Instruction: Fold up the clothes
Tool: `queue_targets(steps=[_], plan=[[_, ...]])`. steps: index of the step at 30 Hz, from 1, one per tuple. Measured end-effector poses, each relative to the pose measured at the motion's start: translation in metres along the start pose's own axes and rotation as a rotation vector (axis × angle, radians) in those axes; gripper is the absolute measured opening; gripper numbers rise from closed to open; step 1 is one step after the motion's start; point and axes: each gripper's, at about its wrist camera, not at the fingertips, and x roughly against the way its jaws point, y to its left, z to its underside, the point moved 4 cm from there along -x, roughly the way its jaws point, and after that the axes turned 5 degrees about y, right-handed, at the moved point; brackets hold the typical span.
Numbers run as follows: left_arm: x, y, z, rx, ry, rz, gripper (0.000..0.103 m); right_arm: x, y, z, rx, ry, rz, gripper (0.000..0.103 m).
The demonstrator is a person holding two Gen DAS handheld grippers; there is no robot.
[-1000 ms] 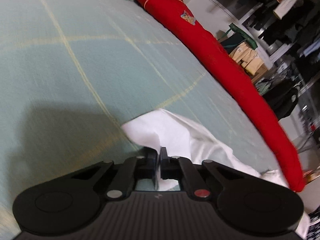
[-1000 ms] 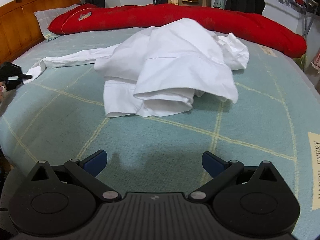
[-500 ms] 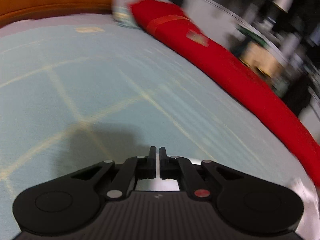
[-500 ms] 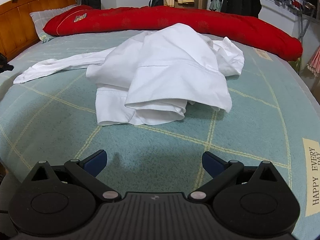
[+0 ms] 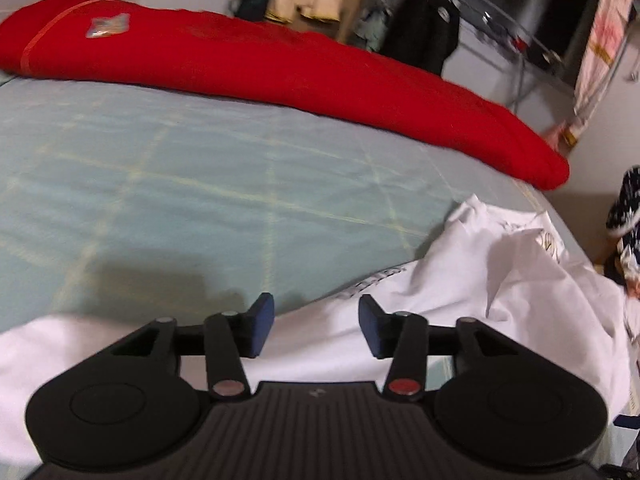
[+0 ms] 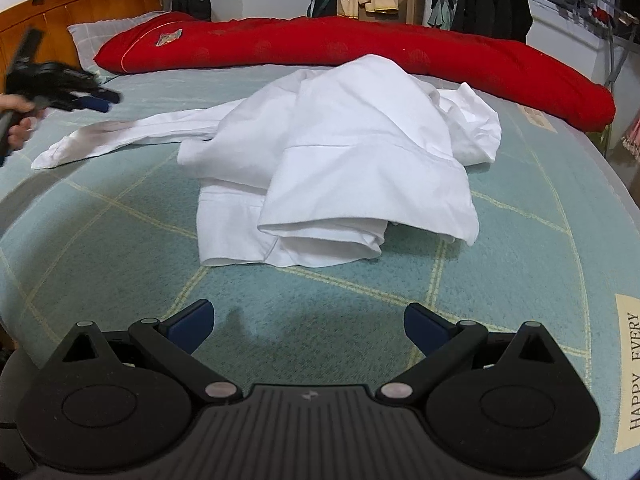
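Two blue-padded fingers (image 5: pixel 262 322) of the left gripper (image 5: pixel 316 326) are standing apart in the left wrist view, its jaws having just been opening, with nothing pinched between them. White shirt (image 5: pixel 500 292) fabric is lying under and beyond the fingertips, bunching to the right of them on the green checked bedspread (image 5: pixel 200 184). Along the far side of that bedspread a long red bolster (image 5: pixel 280 68) is stretching from left to right. Behind the bolster, dark clothes are hanging on a rail (image 5: pixel 424 28), blurred.

Seen from the right wrist view, the right gripper (image 6: pixel 308 326) is hovering over bare bedspread (image 6: pixel 320 312) on the near side of the shirt, pointing down at a slant, its jaws spread wide and holding nothing. The white shirt (image 6: pixel 360 152) is lying crumpled in a heap at the middle of the bedspread, apart from these fingertips, with one sleeve (image 6: pixel 120 136) trailing off to the left. Above the sleeve's cuff end, at the left edge, a person's hand (image 6: pixel 16 120) is gripping the left gripper (image 6: pixel 98 100), blurred, its tips clear of the cloth. The red bolster (image 6: pixel 360 52) is lying just behind the shirt, and a wooden headboard (image 6: pixel 80 12) is rising at the far left end of it.
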Motion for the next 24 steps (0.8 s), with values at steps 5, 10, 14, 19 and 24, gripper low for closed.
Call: queue_targets(steps=[5,10,14,19,24], plan=[[-0.046,-0.017,-0.003,-0.077,0.089,-0.004,0.047,-0.005,-0.006,-0.003,-0.003,-0.001,-0.009,0.103],[-0.066,-0.025,0.009,-0.154,0.135,-0.024,0.008,-0.012,-0.011,-0.005,-0.012,0.002,-0.019,0.103],[-0.069,-0.025,0.0,-0.134,0.074,-0.088,0.004,-0.02,-0.016,-0.005,-0.026,0.009,-0.024,0.103],[-0.074,-0.015,-0.014,-0.035,0.047,-0.136,0.009,-0.021,-0.016,-0.005,-0.04,0.01,-0.027,0.103],[-0.048,-0.019,0.001,-0.069,0.002,-0.136,0.023,-0.017,-0.017,-0.003,-0.038,0.004,-0.026,0.103]])
